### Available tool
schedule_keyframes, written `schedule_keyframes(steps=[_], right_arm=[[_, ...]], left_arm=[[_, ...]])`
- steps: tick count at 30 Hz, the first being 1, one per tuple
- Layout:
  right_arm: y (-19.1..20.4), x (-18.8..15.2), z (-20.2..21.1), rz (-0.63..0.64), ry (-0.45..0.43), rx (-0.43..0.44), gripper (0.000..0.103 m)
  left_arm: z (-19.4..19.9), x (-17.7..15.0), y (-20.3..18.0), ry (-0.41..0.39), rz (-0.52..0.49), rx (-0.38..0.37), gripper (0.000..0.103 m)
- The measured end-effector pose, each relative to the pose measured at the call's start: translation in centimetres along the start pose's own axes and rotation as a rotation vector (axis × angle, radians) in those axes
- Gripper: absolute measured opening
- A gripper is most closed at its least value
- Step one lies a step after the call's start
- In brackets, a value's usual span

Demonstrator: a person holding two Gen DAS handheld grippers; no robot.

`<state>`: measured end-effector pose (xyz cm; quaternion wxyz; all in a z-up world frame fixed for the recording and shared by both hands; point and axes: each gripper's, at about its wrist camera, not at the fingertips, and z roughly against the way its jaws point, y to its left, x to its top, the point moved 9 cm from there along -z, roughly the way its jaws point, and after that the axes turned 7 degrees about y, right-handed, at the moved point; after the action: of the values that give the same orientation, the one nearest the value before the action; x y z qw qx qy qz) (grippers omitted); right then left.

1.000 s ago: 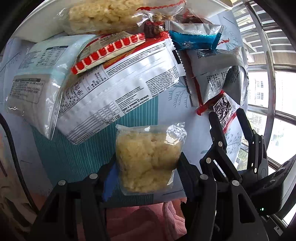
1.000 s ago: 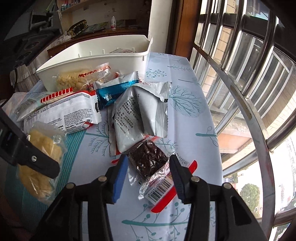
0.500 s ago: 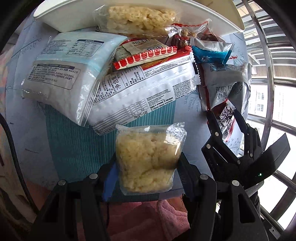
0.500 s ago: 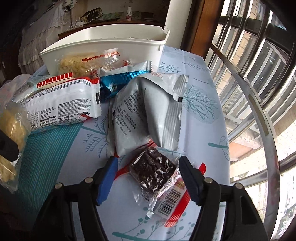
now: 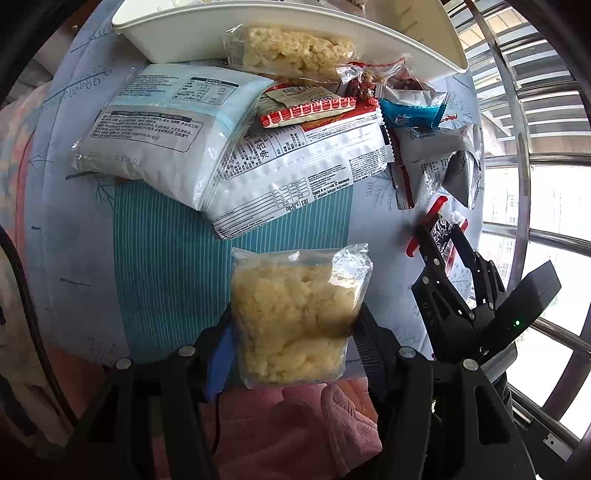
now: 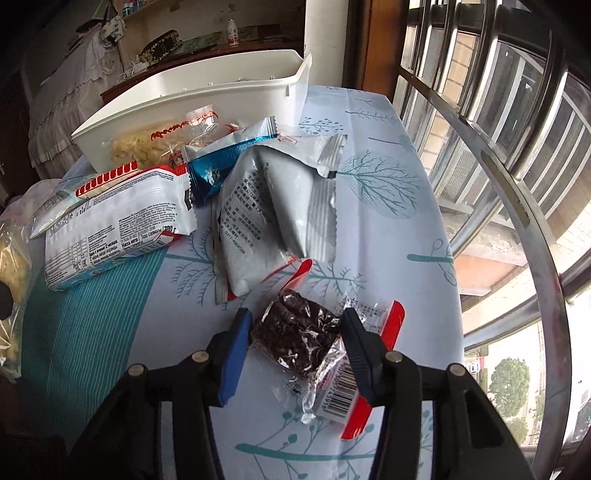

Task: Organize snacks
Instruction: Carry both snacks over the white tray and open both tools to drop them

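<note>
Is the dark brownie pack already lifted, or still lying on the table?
Still on the tablecloth. The brownie pack lies flat between the right gripper's closing jaws.

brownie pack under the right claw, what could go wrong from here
1. The right claw is closing around the dark brownie pack, whose loose clear wrapper sticks out past the pads. It might catch only film, so the pack could slip.
2. The left claw grips the clear bag of yellow puffs only at its lower half. The top stands free and could swing or slide out on the way to the white bin.
</note>
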<state>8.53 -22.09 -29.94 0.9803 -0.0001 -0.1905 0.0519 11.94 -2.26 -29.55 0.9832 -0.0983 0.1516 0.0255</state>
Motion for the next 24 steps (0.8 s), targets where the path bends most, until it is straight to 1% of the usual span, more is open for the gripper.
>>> schedule_keyframes(steps=[3,6,11,16,21,24], right_arm=[[0.4,-1.0,0.6,-0.020,0.009,0.009,0.050],[1.2,-2.0,2.0,-0.026,-0.009,0.008,0.050],[2.2,-1.8,4.7,-0.032,-0.053,0.013,0.050],[2.7,0.1,8.0,-0.028,-0.124,0.009,0.050],[3.0,3.0,10.6,-0.022,-0.190,0.007,0.050],[3.5,4.8,12.2,-0.012,-0.228,0.011,0.050]], left_arm=[[0.7,-0.9,0.1,-0.024,-0.006,-0.002,0.059],[1.9,-1.6,0.5,-0.060,-0.013,-0.013,0.059],[4.8,-2.1,1.1,-0.143,-0.016,-0.035,0.059],[8.3,-2.0,2.4,-0.235,-0.012,-0.052,0.059],[11.2,-0.2,2.4,-0.305,-0.012,-0.076,0.059],[12.7,1.5,2.0,-0.343,-0.020,-0.078,0.059]])
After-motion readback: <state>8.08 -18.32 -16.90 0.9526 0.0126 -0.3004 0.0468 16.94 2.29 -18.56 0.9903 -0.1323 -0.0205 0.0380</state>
